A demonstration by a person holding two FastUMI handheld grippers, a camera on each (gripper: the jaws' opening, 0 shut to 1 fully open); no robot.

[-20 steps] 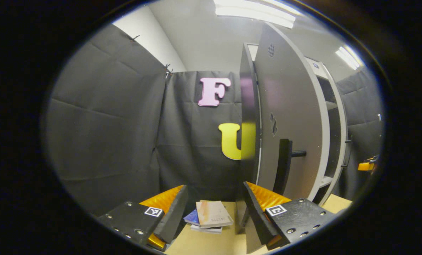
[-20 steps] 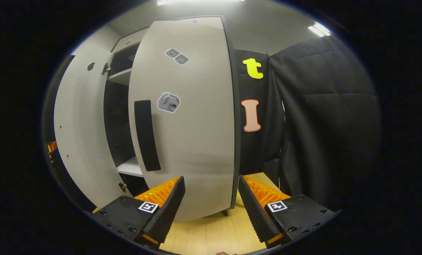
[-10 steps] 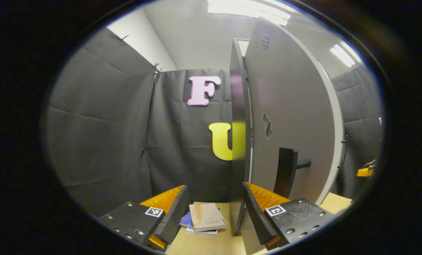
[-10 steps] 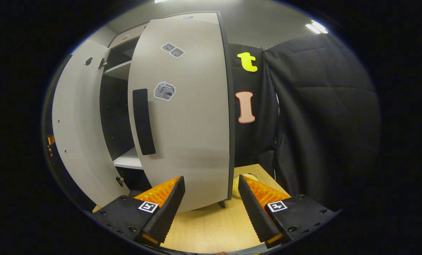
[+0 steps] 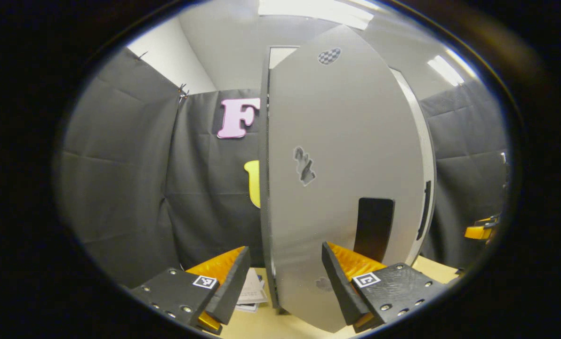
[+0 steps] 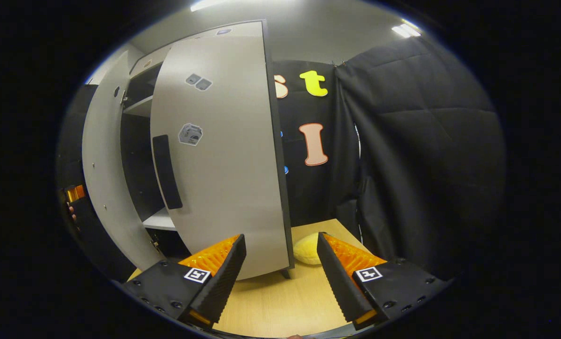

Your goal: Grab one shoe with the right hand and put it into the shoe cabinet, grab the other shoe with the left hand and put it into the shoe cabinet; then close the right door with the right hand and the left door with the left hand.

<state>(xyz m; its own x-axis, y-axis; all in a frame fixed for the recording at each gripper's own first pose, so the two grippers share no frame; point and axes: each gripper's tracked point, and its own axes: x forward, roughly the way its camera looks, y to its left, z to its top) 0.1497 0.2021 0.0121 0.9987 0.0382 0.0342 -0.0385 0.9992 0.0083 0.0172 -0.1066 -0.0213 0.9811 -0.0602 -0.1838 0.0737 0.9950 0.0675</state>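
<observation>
Left gripper view: the left gripper (image 5: 285, 278) has its fingers spread wide, holding nothing, with the grey left door (image 5: 337, 188) of the shoe cabinet close in front, its dark handle (image 5: 373, 228) just above the right-hand finger. A small stack of books (image 5: 253, 294) lies on the table (image 5: 280, 325) beside the door's edge. In the right gripper view the right gripper (image 6: 280, 278) is likewise wide and empty, facing the right door (image 6: 224, 160) (partly open, a white shelf (image 6: 160, 220) showing behind). A yellow soft object (image 6: 306, 249) rests on the table. The shoes cannot be made out.
</observation>
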